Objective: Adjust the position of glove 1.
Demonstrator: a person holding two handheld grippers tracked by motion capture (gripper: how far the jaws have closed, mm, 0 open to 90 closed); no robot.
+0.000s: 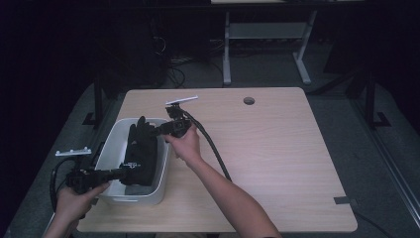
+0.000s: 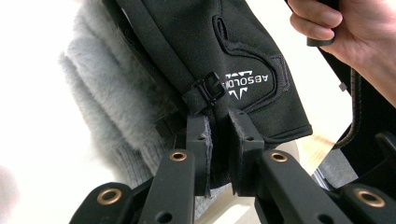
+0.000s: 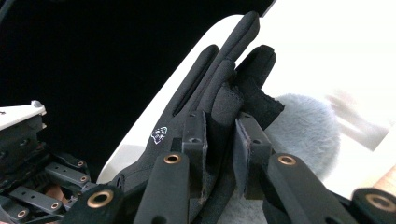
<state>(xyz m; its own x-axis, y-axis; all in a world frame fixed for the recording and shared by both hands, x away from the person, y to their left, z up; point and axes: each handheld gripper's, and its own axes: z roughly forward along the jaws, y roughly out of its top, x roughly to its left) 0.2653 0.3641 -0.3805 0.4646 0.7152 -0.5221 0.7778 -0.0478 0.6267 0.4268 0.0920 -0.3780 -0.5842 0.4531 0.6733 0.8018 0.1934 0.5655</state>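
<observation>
**Glove gripped at both ends over the tub**

A black glove [image 1: 140,148] is held above the white tub [image 1: 115,144] (grey fleece [image 2: 116,112] beneath). Its cuff is clamped by the left gripper [image 2: 218,140], its fingers by the right gripper [image 3: 219,135].

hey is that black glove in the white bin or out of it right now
In, but held. The black glove hangs over the white bin, pinched at its cuff by the left gripper and at its fingers by the right gripper.

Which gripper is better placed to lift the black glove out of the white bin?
Probably the right gripper: it pinches the black glove at the finger end, which already stands above the white bin's rim. The left gripper clamps the cuff, low inside the bin beside the grey fuzzy item.
</observation>
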